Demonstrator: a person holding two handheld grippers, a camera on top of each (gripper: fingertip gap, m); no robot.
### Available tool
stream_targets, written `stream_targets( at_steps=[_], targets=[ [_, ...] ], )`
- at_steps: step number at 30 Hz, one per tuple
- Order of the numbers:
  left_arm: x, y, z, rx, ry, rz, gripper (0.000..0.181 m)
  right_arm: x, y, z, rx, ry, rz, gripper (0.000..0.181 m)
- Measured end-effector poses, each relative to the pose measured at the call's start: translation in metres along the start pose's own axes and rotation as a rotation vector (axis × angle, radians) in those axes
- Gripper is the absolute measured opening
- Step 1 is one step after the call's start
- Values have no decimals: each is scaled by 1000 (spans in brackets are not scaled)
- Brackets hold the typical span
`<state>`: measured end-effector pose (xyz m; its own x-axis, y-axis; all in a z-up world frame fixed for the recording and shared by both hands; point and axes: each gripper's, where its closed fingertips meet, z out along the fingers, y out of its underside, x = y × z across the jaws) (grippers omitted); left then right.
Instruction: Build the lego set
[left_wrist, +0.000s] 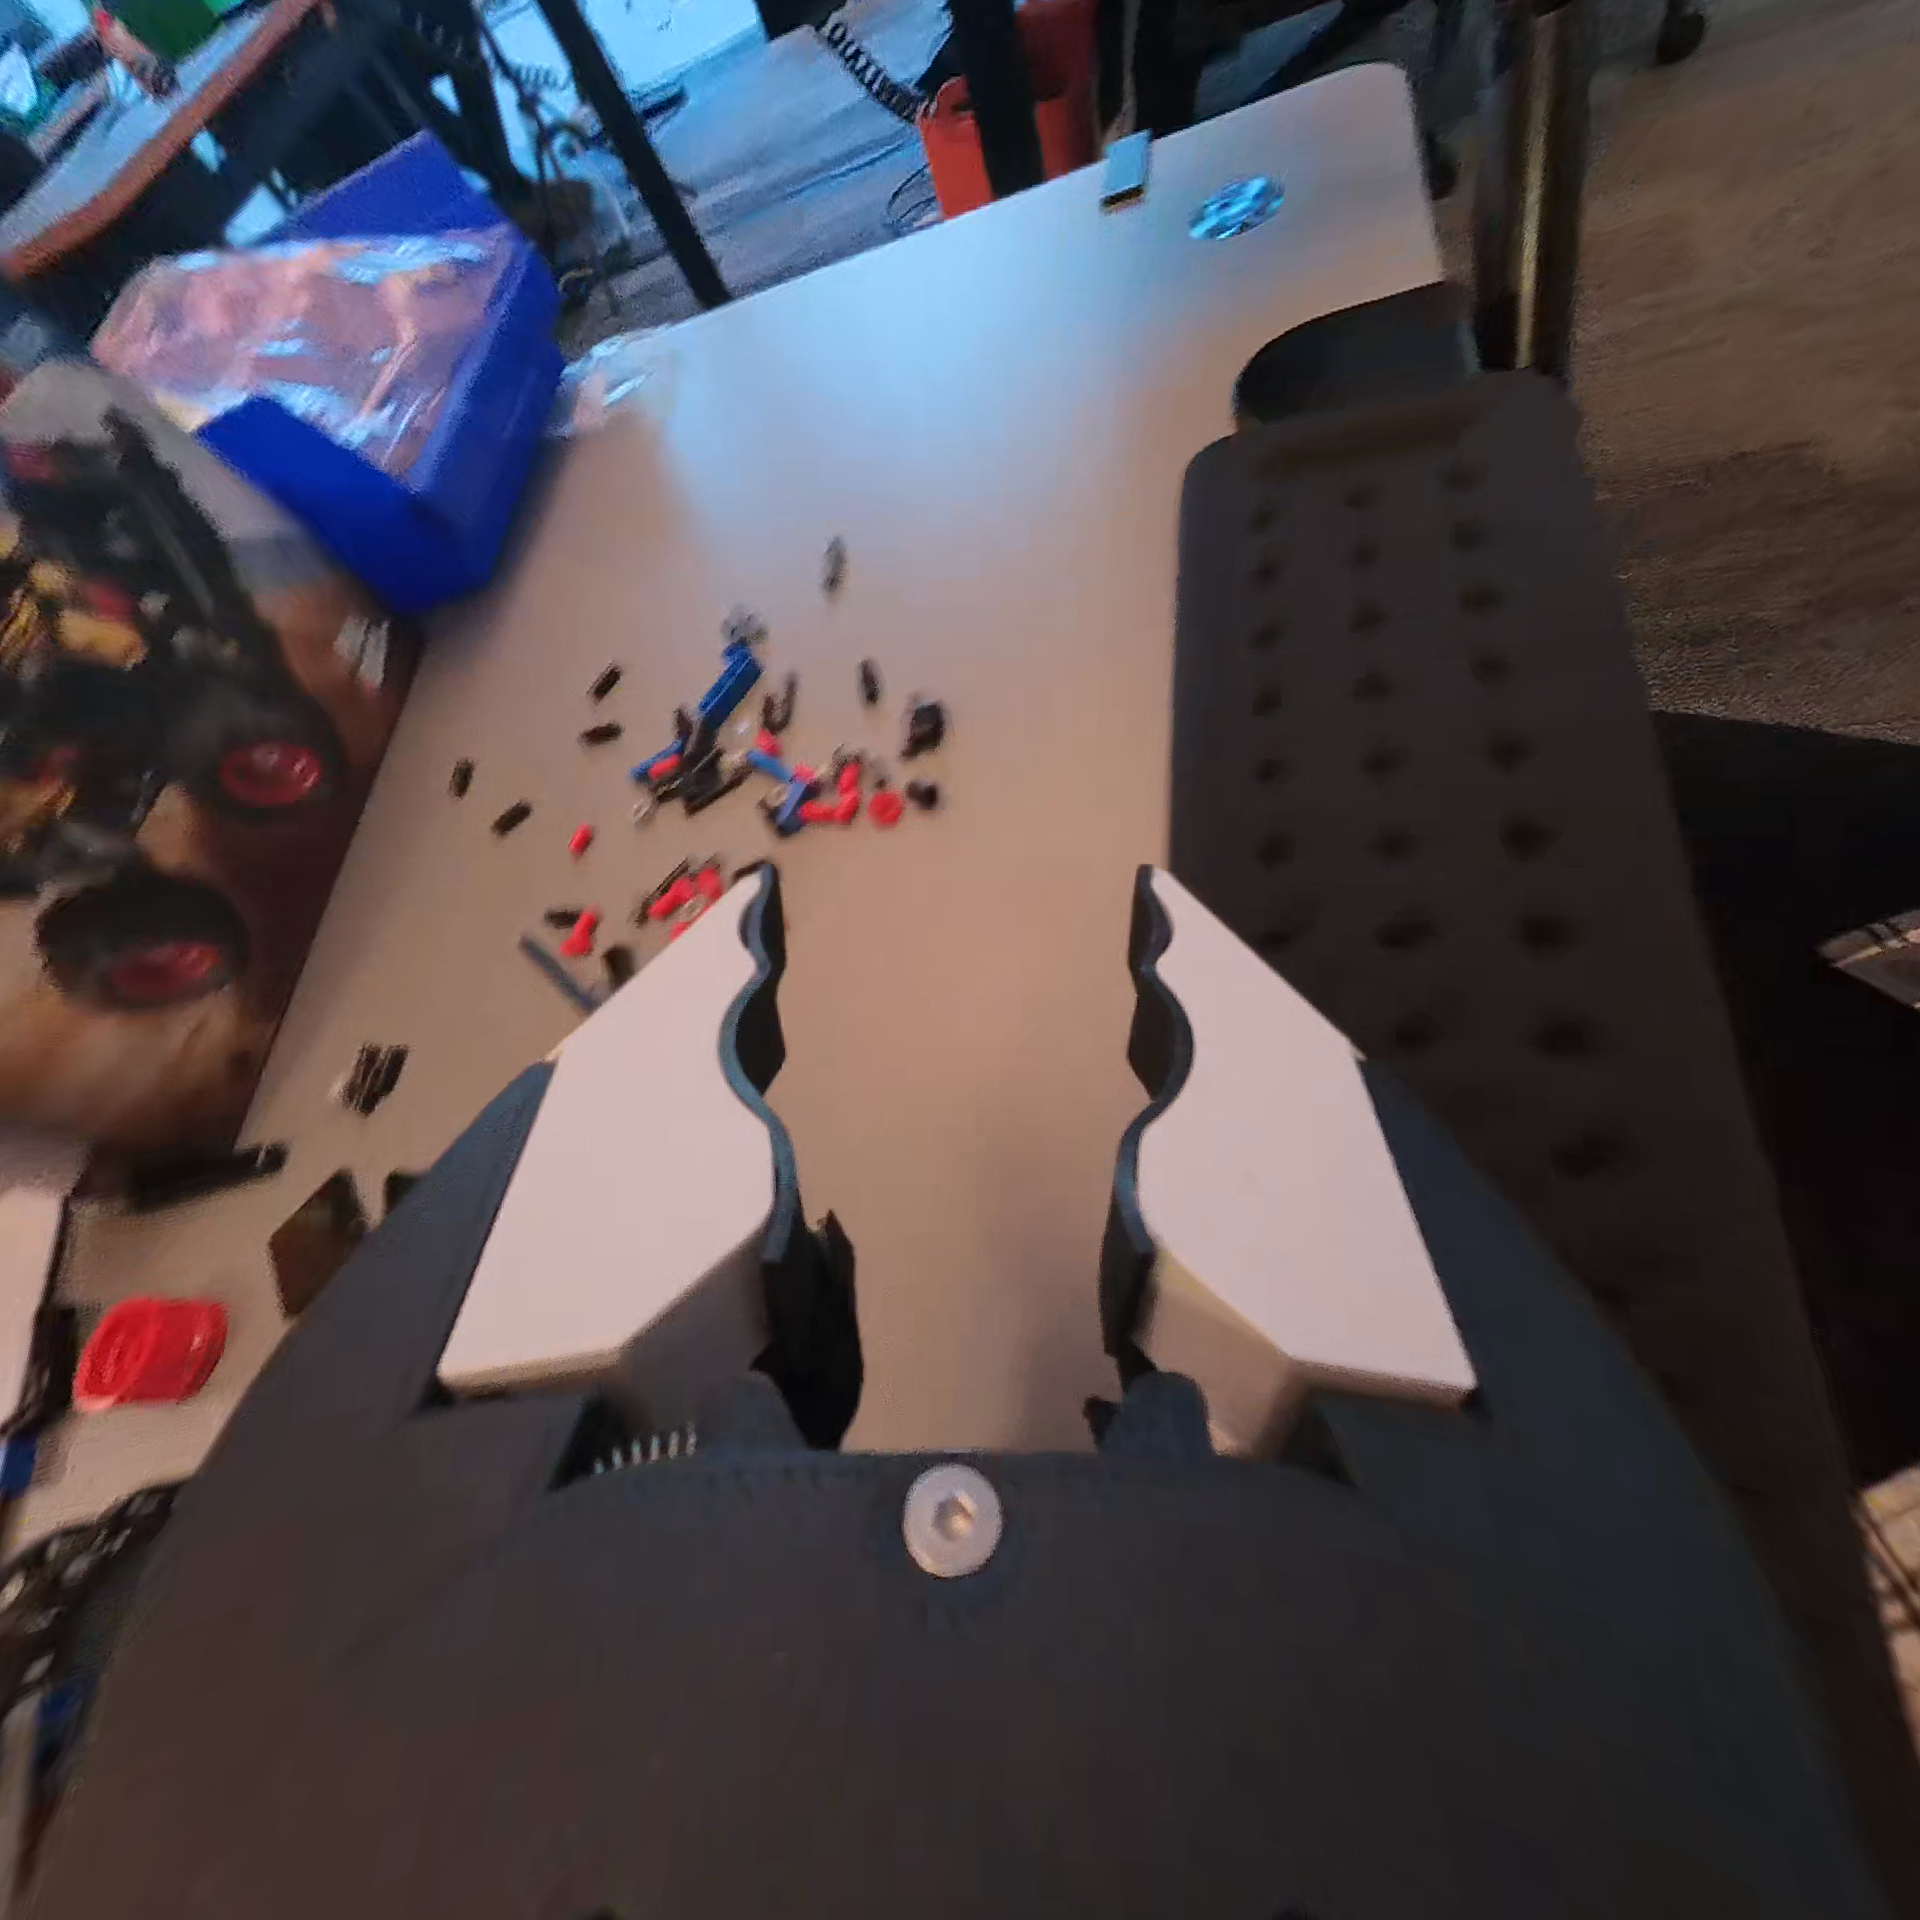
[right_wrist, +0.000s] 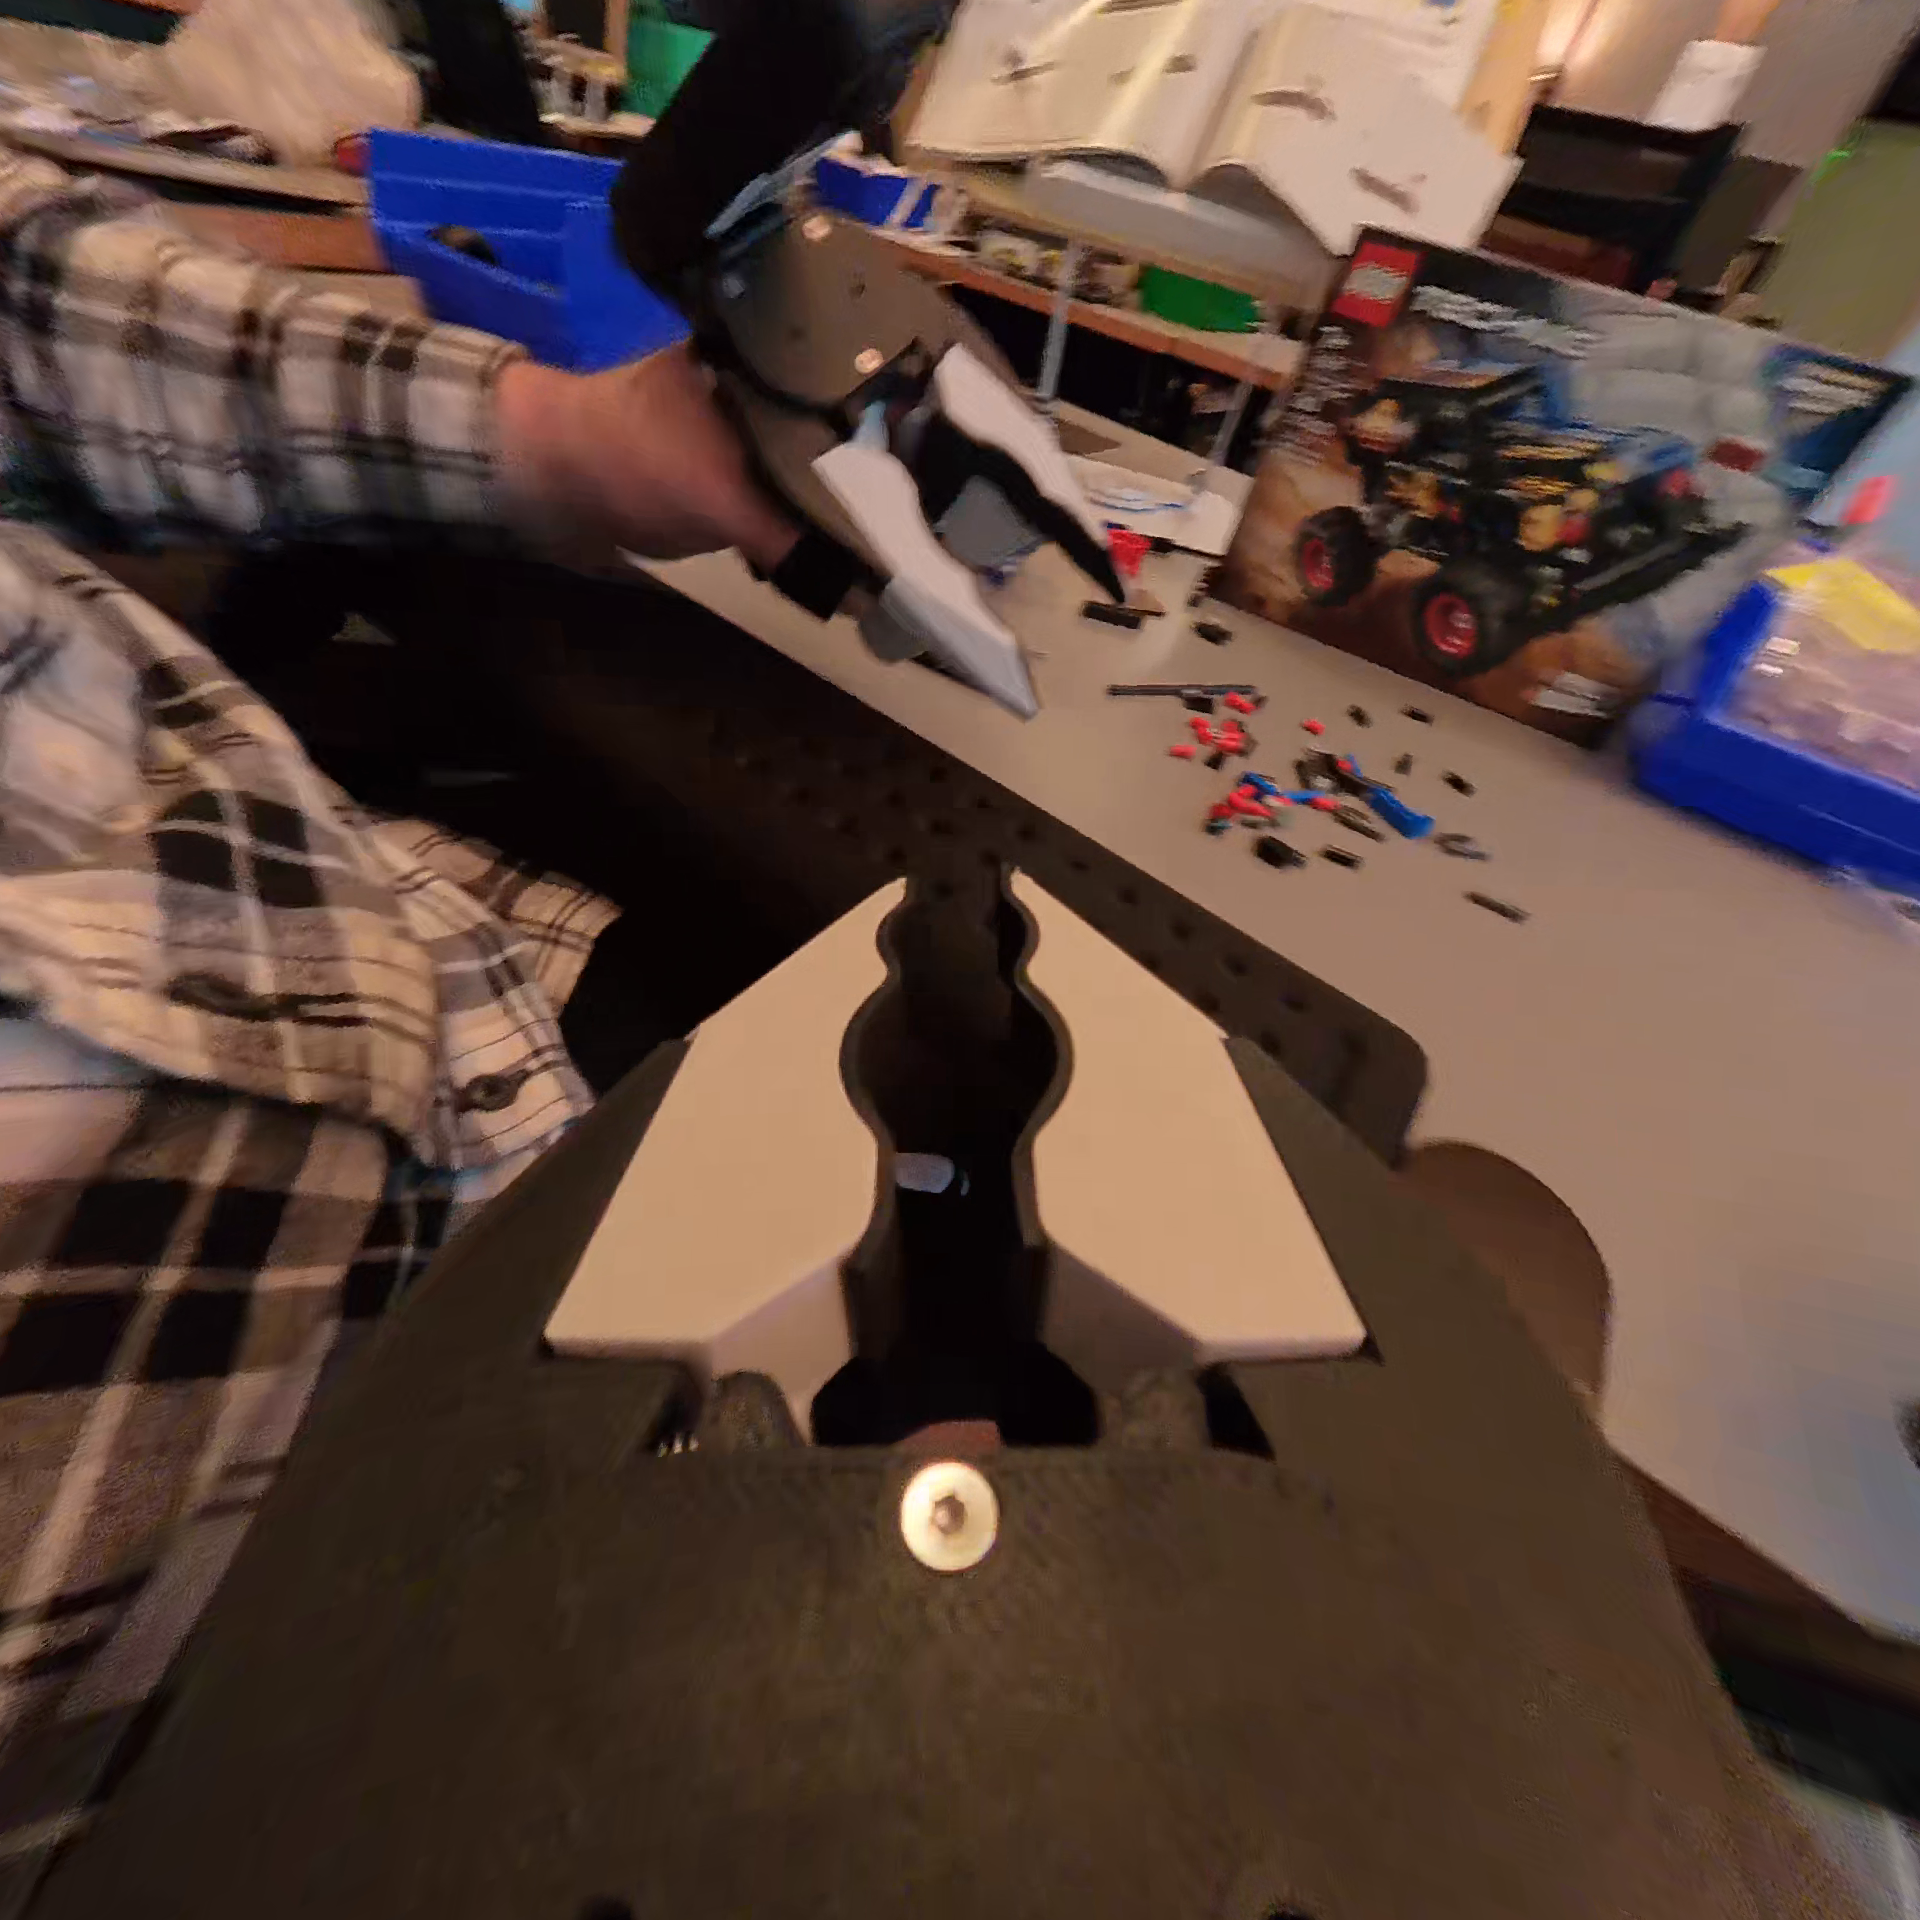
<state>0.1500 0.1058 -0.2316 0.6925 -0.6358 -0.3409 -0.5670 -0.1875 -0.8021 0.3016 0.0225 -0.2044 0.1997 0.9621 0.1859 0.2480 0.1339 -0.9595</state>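
Note:
Small red, blue and black lego pieces (left_wrist: 748, 748) lie scattered on the pale table (left_wrist: 987, 416). My left gripper (left_wrist: 958, 894) is open and empty, held above the table just short of the pile. In the right wrist view the pieces (right_wrist: 1320, 790) lie at the right, and the left gripper (right_wrist: 1070, 644) shows open, held by a hand in a plaid sleeve. My right gripper (right_wrist: 956, 883) has its tips together over a black perforated board (right_wrist: 1174, 925). I see nothing clearly held in it.
The lego box (right_wrist: 1507, 499) stands behind the pieces. A blue bin (right_wrist: 1787, 748) with bags sits beside it. The box (left_wrist: 156, 779), the bin (left_wrist: 416, 416), the board (left_wrist: 1403, 779) and a red round part (left_wrist: 151, 1351) show in the left wrist view.

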Motion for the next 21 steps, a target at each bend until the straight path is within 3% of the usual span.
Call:
stream_targets(
  at_steps=[1, 4, 7, 11, 15, 21],
  targets=[
    [10, -3, 7, 0, 4, 23, 65, 7, 0, -7, 1, 54, 8, 15],
    [33, 1, 26, -23, 25, 85, 65, 32, 0, -22, 8, 182, 14, 26],
    [26, -2, 24, 2, -1, 125, 60, 53, -12, -24, 29, 222, 14, 30],
    [15, 6, 22, 5, 14, 49, 58, 62, -28, -13, 35, 219, -3, 30],
    [29, 2, 29, 0, 54, 126, 49, 36, -33, -4, -13, 174, 1, 31],
    [37, -5, 26, 5, 75, 178, 53, -11, -26, 0, -72, 145, 48, 33]
  ],
)
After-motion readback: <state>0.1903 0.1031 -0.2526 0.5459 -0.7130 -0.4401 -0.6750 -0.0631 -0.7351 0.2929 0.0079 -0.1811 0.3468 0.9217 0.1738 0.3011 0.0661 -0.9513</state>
